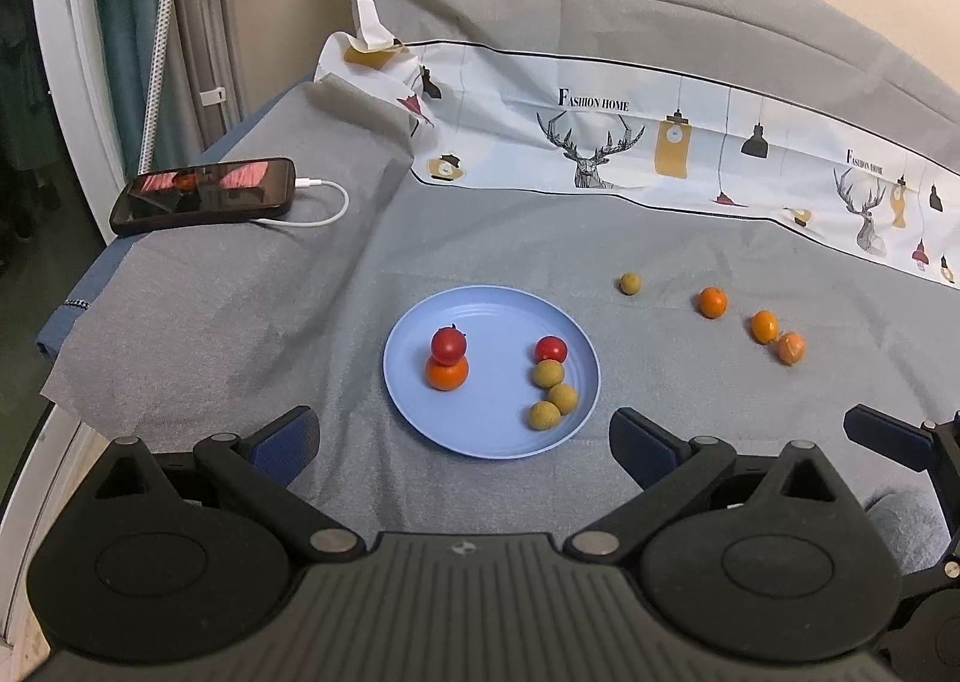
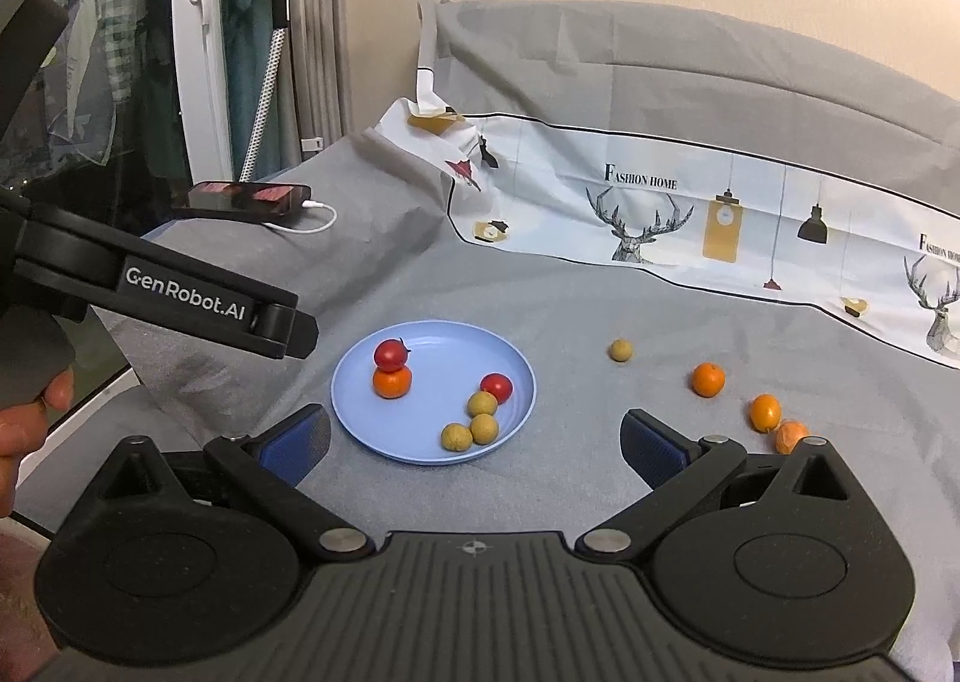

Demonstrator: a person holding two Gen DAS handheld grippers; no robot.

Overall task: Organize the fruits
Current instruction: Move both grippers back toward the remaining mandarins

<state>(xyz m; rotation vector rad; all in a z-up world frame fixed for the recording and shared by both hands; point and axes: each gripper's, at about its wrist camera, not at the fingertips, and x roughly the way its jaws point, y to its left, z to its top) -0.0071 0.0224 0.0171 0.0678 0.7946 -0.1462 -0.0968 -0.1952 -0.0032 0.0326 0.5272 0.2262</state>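
Note:
A blue plate point(image 1: 480, 430) point(image 2: 420, 442) lies on the grey cloth. It holds two red tomatoes point(image 1: 448, 345) point(image 2: 390, 354), one orange point(image 1: 446, 373) point(image 2: 392, 382) and three tan longans point(image 1: 548, 373) point(image 2: 482, 403). Loose on the cloth to the right lie one longan point(image 1: 629, 282) point(image 2: 620, 349) and three small oranges point(image 1: 712, 302) point(image 2: 707, 379). My left gripper point(image 1: 462, 442) is open and empty, just in front of the plate. My right gripper point(image 2: 474, 442) is open and empty, near the plate's front right.
A phone point(image 1: 204, 194) point(image 2: 246, 200) on a white charging cable lies at the back left. A white printed cloth point(image 1: 660, 142) point(image 2: 690, 214) runs along the back. The left gripper's body point(image 2: 180, 292) shows at left in the right wrist view.

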